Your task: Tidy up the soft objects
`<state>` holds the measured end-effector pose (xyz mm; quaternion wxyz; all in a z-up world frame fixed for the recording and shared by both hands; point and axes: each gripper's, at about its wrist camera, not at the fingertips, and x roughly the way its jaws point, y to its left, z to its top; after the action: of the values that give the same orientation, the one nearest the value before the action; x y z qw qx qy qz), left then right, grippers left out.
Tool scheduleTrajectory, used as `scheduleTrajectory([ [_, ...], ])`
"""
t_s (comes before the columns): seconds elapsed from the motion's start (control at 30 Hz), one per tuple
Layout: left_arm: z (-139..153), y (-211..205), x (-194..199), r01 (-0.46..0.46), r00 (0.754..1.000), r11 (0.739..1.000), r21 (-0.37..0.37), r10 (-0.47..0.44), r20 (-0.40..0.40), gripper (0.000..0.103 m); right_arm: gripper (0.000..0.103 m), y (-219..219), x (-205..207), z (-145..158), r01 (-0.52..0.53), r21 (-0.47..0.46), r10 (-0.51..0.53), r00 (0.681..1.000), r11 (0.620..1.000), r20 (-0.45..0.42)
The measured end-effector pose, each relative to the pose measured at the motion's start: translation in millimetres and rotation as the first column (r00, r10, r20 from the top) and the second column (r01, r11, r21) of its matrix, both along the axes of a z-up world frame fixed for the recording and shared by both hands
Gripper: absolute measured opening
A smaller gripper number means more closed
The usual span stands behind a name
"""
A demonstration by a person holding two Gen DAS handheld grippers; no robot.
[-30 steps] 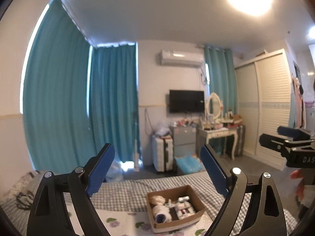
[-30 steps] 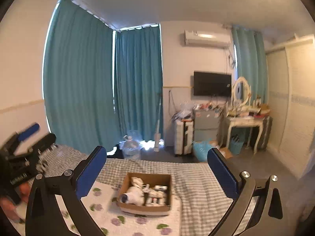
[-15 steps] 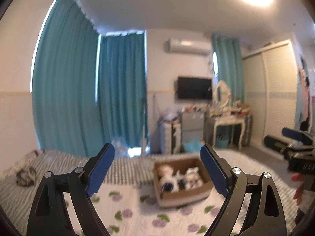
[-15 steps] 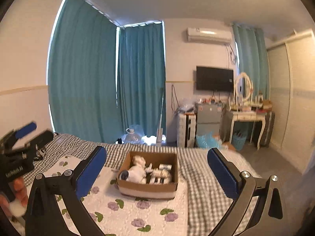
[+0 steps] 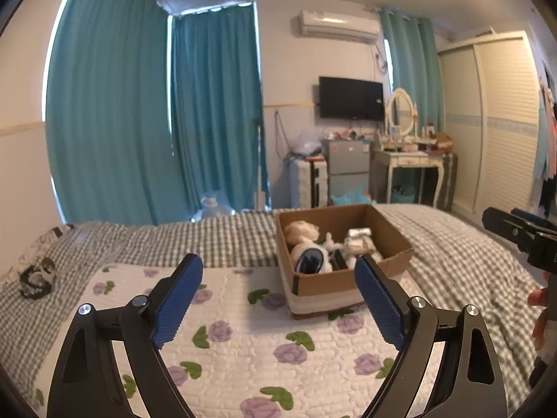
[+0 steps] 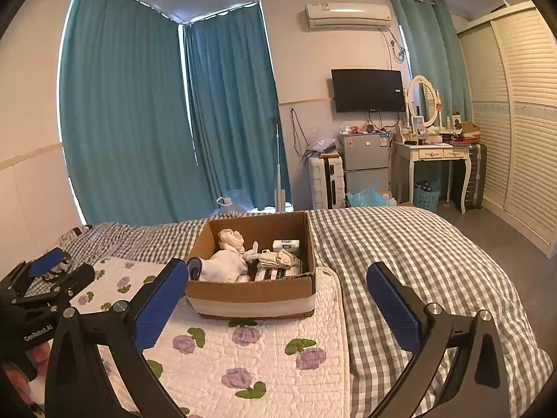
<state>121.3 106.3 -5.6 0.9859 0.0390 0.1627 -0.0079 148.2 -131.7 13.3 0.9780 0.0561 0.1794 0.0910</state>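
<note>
A brown cardboard box (image 5: 390,264) (image 6: 250,291) sits on a white quilted mat with purple flowers (image 5: 243,331) (image 6: 264,348) on the bed. Inside it lie soft toys: a cream plush (image 5: 301,230) (image 6: 229,238), a white plush with a blue patch (image 5: 310,261) (image 6: 222,266), and small packets (image 6: 285,245). My left gripper (image 5: 278,296) is open and empty, above the mat, short of the box. My right gripper (image 6: 275,299) is open and empty, just in front of the box. Each gripper shows at the edge of the other's view.
The bed has a grey checked cover (image 6: 400,244). A dark crumpled cloth (image 5: 36,277) lies at the bed's left. Behind stand teal curtains (image 6: 139,104), a suitcase (image 6: 325,183), a small fridge (image 6: 365,160), a dressing table (image 6: 435,160) and a wardrobe (image 6: 515,122).
Both grippers have tilted down and moved toward the bed. The box and mat now sit larger and higher in both views. Both jaws stay open.
</note>
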Motion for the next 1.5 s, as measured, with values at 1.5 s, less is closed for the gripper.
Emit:
scheduleTrajectory([
  [1.5,0.1,-10.2,-1.4,0.042,0.999,0.998,-0.044,-0.044,-0.024,0.09,0.103,20.1,-1.5,-1.3,-0.061,-0.056,0.06,0.998,0.997,-0.016],
])
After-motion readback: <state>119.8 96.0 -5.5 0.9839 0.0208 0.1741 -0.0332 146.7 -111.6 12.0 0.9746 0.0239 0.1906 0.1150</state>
